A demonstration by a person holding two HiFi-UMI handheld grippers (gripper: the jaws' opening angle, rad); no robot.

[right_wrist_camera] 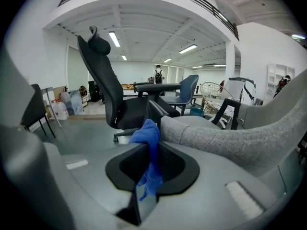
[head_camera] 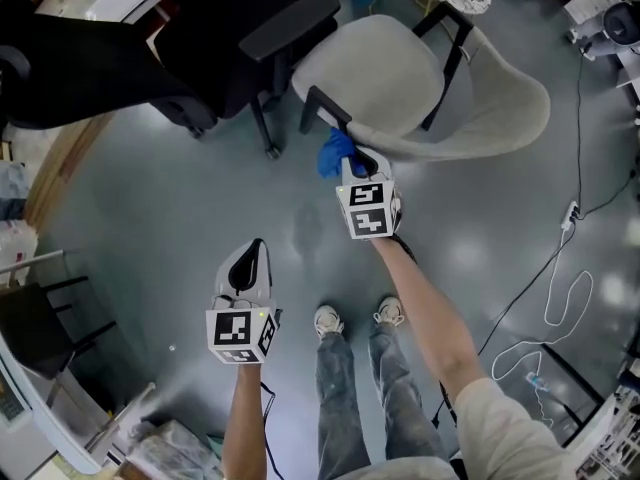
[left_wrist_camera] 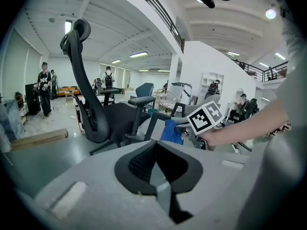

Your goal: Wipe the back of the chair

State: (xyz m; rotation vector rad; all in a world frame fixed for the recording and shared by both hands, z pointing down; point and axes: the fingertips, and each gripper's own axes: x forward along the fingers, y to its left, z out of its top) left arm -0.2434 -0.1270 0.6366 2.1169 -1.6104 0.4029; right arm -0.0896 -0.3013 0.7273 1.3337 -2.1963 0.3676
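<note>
A grey fabric chair (head_camera: 400, 78) stands ahead of me, its seat facing me and its curved backrest (head_camera: 515, 108) on the far right side. My right gripper (head_camera: 351, 160) is shut on a blue cloth (head_camera: 335, 153), and the cloth sits at the seat's front edge beside the black armrest (head_camera: 325, 108). In the right gripper view the cloth (right_wrist_camera: 147, 133) hangs from between the jaws, with the grey seat (right_wrist_camera: 225, 133) just to its right. My left gripper (head_camera: 256, 246) hangs lower over the floor, shut and empty; its view shows the cloth (left_wrist_camera: 171, 131) and the right gripper's marker cube (left_wrist_camera: 207, 117).
A black office chair (head_camera: 200, 38) stands close on the grey chair's left. A white cable (head_camera: 560, 288) and power strip lie on the floor at right. My feet (head_camera: 355, 318) are below the grippers. Several people (left_wrist_camera: 44, 87) stand far back in the hall.
</note>
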